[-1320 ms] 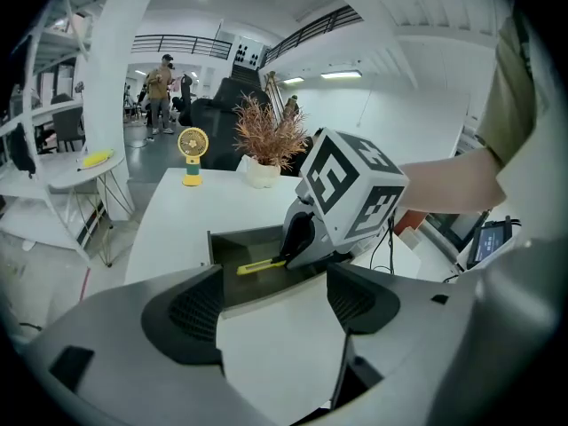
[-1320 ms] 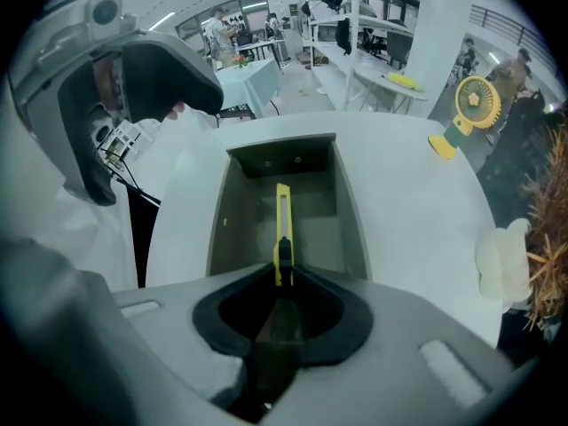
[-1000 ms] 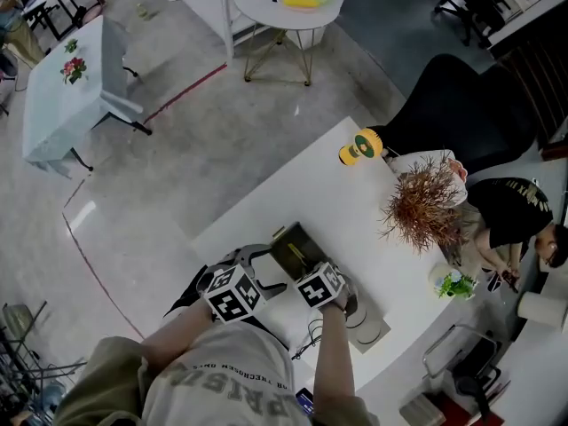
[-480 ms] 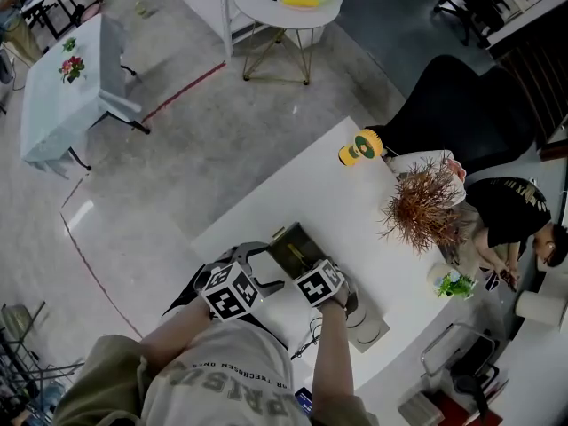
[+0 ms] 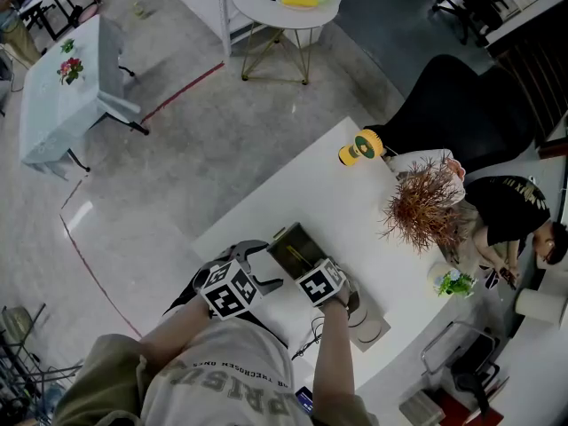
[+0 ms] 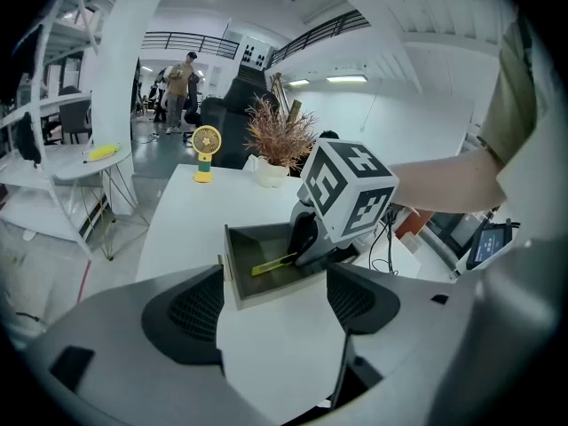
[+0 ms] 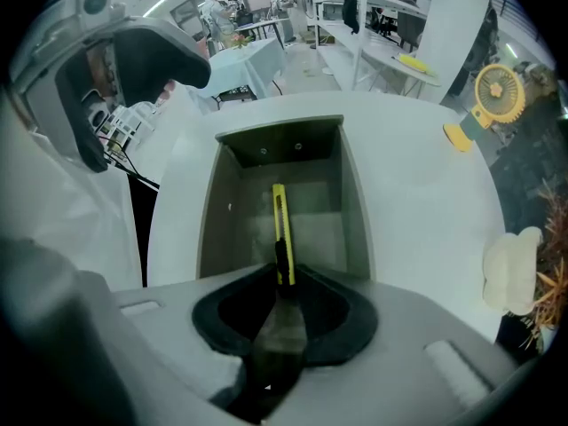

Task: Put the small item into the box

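Placing the yellow knife [image 7: 280,229] in the box [image 7: 355,211] looks like the step in hand; the right gripper [image 7: 282,278] has its fingers [image 7: 240,313] closed on the knife's near end, the far end reaching in over the box floor; the left gripper [image 6: 275,304] hangs open and empty beside the box on the surface [image 7: 417,202]; next, I'd judge, the right fingers must part and lift clear.

A yellow desk fan [image 5: 359,147] stands at the far corner of the white tabletop [image 5: 302,193], a dried brown plant [image 5: 424,204] near it. A small green plant [image 5: 455,284] sits farther along that edge.
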Motion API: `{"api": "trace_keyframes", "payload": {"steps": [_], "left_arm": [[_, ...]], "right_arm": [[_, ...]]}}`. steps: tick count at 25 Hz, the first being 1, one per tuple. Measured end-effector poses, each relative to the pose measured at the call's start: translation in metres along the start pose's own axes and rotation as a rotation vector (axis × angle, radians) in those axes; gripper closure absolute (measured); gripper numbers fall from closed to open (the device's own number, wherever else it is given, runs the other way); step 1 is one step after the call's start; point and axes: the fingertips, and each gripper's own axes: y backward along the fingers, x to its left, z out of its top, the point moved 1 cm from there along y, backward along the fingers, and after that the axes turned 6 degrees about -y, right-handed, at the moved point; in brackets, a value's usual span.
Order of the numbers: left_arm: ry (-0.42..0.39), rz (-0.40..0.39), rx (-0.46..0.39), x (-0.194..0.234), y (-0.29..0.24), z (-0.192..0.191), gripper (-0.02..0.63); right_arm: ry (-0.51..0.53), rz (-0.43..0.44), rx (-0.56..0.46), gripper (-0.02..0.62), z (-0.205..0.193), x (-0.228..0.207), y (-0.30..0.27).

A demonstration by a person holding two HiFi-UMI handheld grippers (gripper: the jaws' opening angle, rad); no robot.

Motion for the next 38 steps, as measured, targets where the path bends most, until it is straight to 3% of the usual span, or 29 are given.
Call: {"api": "trace_keyframes", "payload": {"steps": [12,17,21,25,28,32,34,38], "left_arm": [[-0.026,0.000,0.002,0.002,0.005,0.002,0.259],[-0.040,-0.017,-0.016,-0.001,0.008,0.007,0.259],[-0.064,-0.012,-0.028,0.000,0.013,0.016,0.259],[-0.067,-0.004,-0.085,0.007,0.022,0.033,0.259],[-0.071,0.022,-0.149,0.016,0.035,0.049,0.259],[-0.081,0.047,-0.248,0.019,0.055,0.071,0.259],[-0.092,0.073,-0.310,0.020,0.066,0.080,0.259],[-0.196,0.154,-0.458,0.016,0.087,0.102,0.259]], "right_arm": [[-0.040,-0.019,-0.068,0.522,0.004,0.003,0.012],[-0.069,-0.081,-0.124,0.522,-0.001,0.003,0.026],[-0.190,-0.100,-0.327,0.522,0.005,0.006,0.060],[-0.318,-0.202,-0.606,0.522,0.008,0.003,0.113],[-0.372,-0.322,-0.829,0.522,0.007,0.004,0.159],[-0.396,-0.558,-1.100,0.522,-0.005,0.009,0.215],[-0.411,-0.650,-1.198,0.522,-0.011,0.014,0.235],[-0.527,-0.751,-1.322,0.525,-0.024,0.026,0.260]]}}
